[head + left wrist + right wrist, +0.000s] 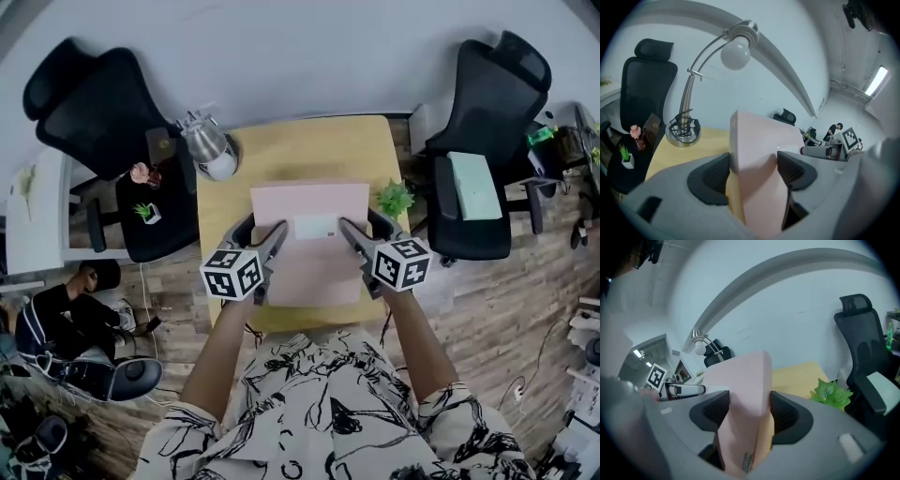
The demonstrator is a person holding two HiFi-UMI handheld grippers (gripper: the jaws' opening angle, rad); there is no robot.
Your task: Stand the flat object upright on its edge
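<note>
**curious_lurker:** can't see from my side, where's the pink box point(309, 246) right now?

**guy_by_the_door:** It's over the yellow counter point(309, 150), roughly the middle, closer to the near edge, right in front of the person holding it. They've got it from both sides. The left hand-held gripper point(262, 232) is clamped on the box's left edge, and the right hand-held gripper point(367, 230) is clamped on the right edge. On both, the jaws are closed onto the thin side with the pads pressing the two broad faces, and I see no gap.

**curious_lurker:** so is it standing up or what

**guy_by_the_door:** Nope, not on its edge. The broad face with the white label point(316, 226) points up toward the person and looks a bit tilted. Honestly can't tell whether any part of it touches the counter.

**curious_lurker:** anything in the way?

**guy_by_the_door:** A silver desk lamp point(208, 145) sits at the counter's far left corner, apart from the box. There's a little green plant point(395, 199) at the right edge, just beside the right hand-held gripper. A black left chair point(94, 103) and a black right chair point(492, 103) stand on either side, and the right one has something pale green point(473, 185) on its seat. There's also a person sitting on the floor point(66, 309) off to the left.
</note>
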